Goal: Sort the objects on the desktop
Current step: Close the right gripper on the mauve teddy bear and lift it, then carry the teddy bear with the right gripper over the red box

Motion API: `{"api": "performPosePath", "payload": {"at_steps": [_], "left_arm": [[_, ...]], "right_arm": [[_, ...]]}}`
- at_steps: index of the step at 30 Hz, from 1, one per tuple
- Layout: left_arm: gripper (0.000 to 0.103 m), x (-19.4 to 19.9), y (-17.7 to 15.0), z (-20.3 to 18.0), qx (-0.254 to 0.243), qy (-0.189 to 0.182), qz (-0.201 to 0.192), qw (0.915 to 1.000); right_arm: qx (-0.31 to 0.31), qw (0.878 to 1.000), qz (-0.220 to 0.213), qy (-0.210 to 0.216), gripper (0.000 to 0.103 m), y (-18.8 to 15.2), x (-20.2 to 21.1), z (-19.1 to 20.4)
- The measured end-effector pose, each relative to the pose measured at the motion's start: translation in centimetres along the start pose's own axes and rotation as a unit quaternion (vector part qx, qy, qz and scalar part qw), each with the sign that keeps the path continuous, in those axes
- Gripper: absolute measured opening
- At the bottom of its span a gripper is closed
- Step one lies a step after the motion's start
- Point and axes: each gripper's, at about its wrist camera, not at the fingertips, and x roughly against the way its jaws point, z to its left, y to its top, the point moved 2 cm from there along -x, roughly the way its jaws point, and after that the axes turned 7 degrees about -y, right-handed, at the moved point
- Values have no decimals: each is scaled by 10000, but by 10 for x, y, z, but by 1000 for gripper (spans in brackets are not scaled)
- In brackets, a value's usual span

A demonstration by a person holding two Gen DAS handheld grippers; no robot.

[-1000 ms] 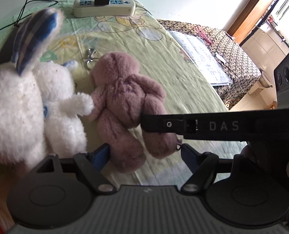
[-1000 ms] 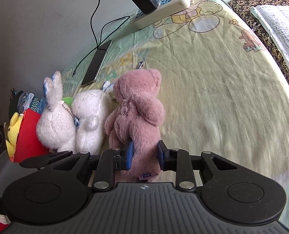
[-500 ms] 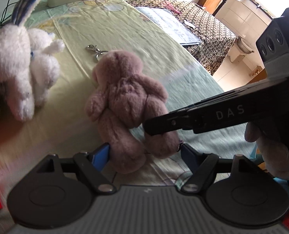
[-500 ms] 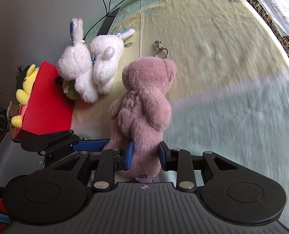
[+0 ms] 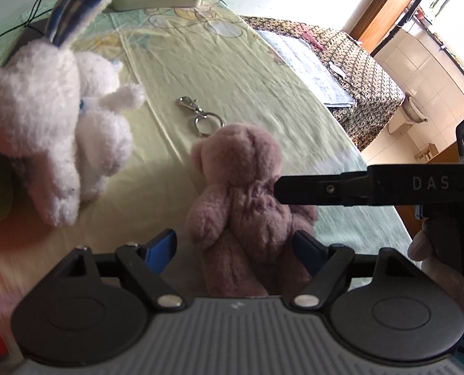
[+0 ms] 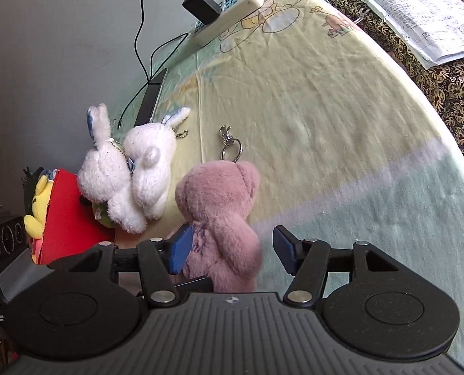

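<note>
Now then, pink bear (image 6: 222, 222): lying on the pale yellow-green cloth (image 6: 310, 109), head away from the cameras, legs toward them; its metal key ring (image 6: 230, 147) trails flat on the cloth just past the head
Right gripper (image 6: 230, 250): spread wide either side of the bear's body; the left blue pad looks to be brushing the plush, the right one stands clear of it; nothing is pinched
Left gripper (image 5: 235, 248): spread as well, the bear's legs sitting between its blue pads without either one pressing in
Neighbours: two white rabbits (image 6: 128, 168) close together just left of the bear, not touching it; a red box (image 6: 66, 218) beyond them with a yellow toy (image 6: 38, 209) at its far side
Handling: light by the look of it, soft and squashy; plush will give under the pads rather than slip; no risk of breakage
Where to grip: across the torso or a thick leg, squeezing well in; an arm or ear would likely let it dangle and swing
Watch for: the ring and clasp dragging or snagging on the cloth as the bear lifts
</note>
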Motion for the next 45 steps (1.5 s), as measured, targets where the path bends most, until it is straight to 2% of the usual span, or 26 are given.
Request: {"api": "performPosePath", "payload": {"at_steps": [3,8,14,19,25,32,37,45], "left_arm": [[81,-5,-1,2,122,-148,62,9998],[84,-8,-5,5,306,-344,24,9989],[85,-11,-10,-10,-19,-175,80,9998],[84,-5,-13,-11,-16,-198,75,9998],[84,9,-24,-18,-174,-17,37,9998],[83,27,-45,-26,-256,117,22,9996],[83,44,-70,-29,-294,186,94,9994],[83,94,-120,-4,109,198,-262,9994]], "right_arm": [[-1,9998,198,-16,61,-1,-9,2],[38,9994,304,134,55,-1,-17,5],[114,9985,464,277,47,-1,-19,11],[171,9960,717,506,42,-5,-15,16],[475,9946,739,552,42,-16,-6,31],[729,9937,646,554,42,-41,6,46],[1096,9914,554,457,42,-67,14,71],[1725,9822,599,445,42,-110,14,127]]}}
